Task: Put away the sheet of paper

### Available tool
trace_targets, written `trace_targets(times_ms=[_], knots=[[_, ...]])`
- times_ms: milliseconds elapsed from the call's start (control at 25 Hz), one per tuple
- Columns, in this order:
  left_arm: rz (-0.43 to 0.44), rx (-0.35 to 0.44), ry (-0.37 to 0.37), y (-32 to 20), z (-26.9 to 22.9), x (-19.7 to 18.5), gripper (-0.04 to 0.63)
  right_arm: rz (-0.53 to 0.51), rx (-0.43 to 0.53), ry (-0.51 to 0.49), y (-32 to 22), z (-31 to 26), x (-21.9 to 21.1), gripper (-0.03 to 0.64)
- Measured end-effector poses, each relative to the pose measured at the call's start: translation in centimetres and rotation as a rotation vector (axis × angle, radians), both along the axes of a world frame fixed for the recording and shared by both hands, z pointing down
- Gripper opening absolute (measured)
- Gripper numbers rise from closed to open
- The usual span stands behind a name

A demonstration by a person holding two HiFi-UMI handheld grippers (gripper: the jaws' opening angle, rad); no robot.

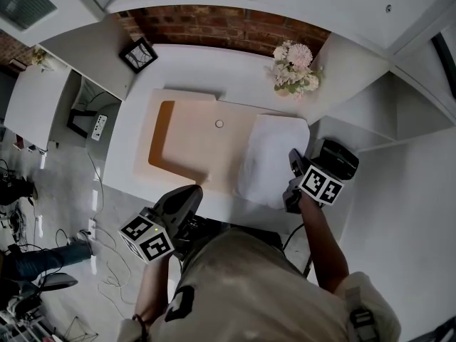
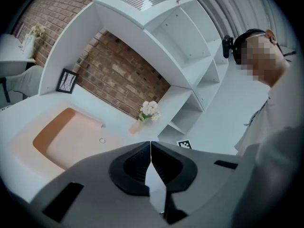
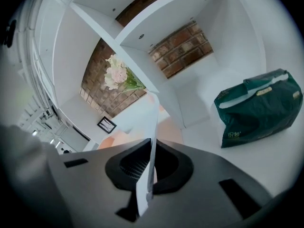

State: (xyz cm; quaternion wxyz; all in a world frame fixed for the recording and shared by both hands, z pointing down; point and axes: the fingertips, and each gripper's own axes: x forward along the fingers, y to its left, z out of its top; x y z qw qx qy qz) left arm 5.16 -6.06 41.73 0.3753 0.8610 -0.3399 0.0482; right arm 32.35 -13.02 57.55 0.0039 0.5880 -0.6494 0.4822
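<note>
Both clenched | right tool (image 3: 151, 144) nips sheet of paper (image 1: 274, 157) | left tool (image 2: 150, 145) holds nothing

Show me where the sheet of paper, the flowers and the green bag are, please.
sheet of paper (image 1: 271, 155), head view, middle of the white sheet.
flowers (image 1: 293, 64), head view, on the pale blooms.
green bag (image 3: 259, 108), right gripper view, middle of its front side.
</note>
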Motion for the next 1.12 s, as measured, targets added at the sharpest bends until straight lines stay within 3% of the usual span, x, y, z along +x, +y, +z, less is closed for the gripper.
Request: trace_targets(times_ms=[200, 360, 800, 960, 1120], knots=[[0.014, -0.009, -0.001, 0.3, 0.3, 0.5, 0.020, -0.033, -0.024, 0.168, -0.5, 0.8, 0.4, 0.028], [0.032, -0.011, 0.003, 0.6, 0.6, 1.0, 0.020, -0.011, -0.025, 0.220, -0.6, 0.9, 0.7, 0.028], [-0.003, -0.033, -0.014, 0.7, 0.6, 0.8, 0.020, -0.201, 0.164, 0.455, -1.4, -1.5, -1.1, 0.028], [-0.019, -0.041, -0.016, 0.8, 0.8, 1.1, 0.020, -0.226, 0.135, 0.456, -1.8, -0.2, -1.4, 0.028], [-0.031, -0.039, -0.013, 0.9, 0.6, 1.4, 0.020, -0.186, 0.116, 0.347, -2.0, 0.5, -1.5, 0.028]])
